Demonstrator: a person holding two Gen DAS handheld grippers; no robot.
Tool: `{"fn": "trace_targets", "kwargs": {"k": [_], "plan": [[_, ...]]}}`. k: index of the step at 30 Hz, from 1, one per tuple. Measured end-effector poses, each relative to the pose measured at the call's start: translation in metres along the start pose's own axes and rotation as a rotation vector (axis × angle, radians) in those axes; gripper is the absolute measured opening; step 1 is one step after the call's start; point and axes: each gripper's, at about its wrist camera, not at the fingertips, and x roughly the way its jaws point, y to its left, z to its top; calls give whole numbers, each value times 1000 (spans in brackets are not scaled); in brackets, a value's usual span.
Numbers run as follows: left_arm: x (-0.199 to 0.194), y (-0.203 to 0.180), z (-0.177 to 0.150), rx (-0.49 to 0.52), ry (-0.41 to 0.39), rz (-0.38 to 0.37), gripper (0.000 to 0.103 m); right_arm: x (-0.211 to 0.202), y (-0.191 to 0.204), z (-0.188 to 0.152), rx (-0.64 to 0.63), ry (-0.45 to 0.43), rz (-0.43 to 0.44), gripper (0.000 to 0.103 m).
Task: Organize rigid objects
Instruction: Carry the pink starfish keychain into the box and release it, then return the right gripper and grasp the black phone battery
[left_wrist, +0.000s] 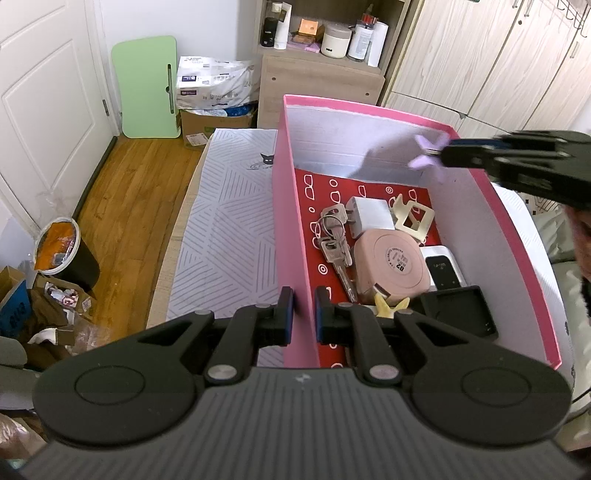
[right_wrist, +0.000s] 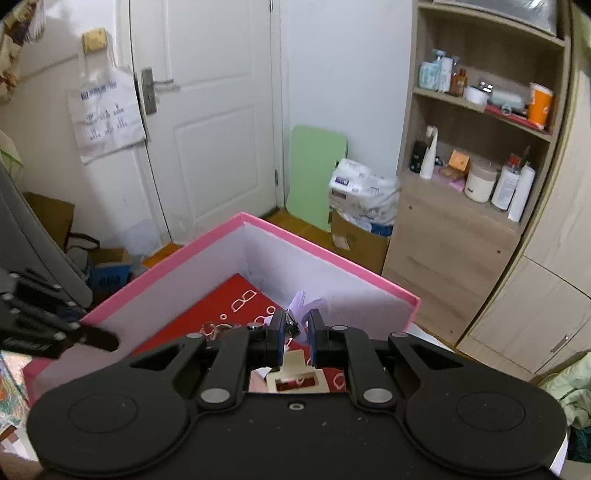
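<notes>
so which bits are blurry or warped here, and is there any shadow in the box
Left wrist view: the right gripper and the lilac clip it holds are motion-smeared, casting a soft dark shadow on the far wall of the pink box; the keys look sharp. Right wrist view: mild overall softness, and fisheye bends the shelf unit and door.

Matt pink cardboard box (left_wrist: 513, 236) with a white papery lining; shiny metal keys (left_wrist: 334, 240); smooth pink plastic tape measure (left_wrist: 393, 262); glossy wood floor (left_wrist: 129, 177); matt black plastic grippers
</notes>
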Motion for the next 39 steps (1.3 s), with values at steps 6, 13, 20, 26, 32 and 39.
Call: {"fn": "trace_targets", "kwargs": {"k": [6,13,20,26,32,39], "plan": [[0,-1,0,4,2,1,11,26,-3,4,59,57,51,15],[1,-4,1,23,7,10,11,-5,-22,2,163,-6,53,24],[3,-8,3,53,17,23,11,-57,-58,-10,257,-59,48,34],[3,-9,3,59,17,25,11,-54,-85,-42,277,41,-30,36],[3,-9,3,61,16,27,11,-27,-85,-76,135,157,-10,48],[4,-10,3,64,18,28,11,13,-89,-85,5,216,19,63]]}}
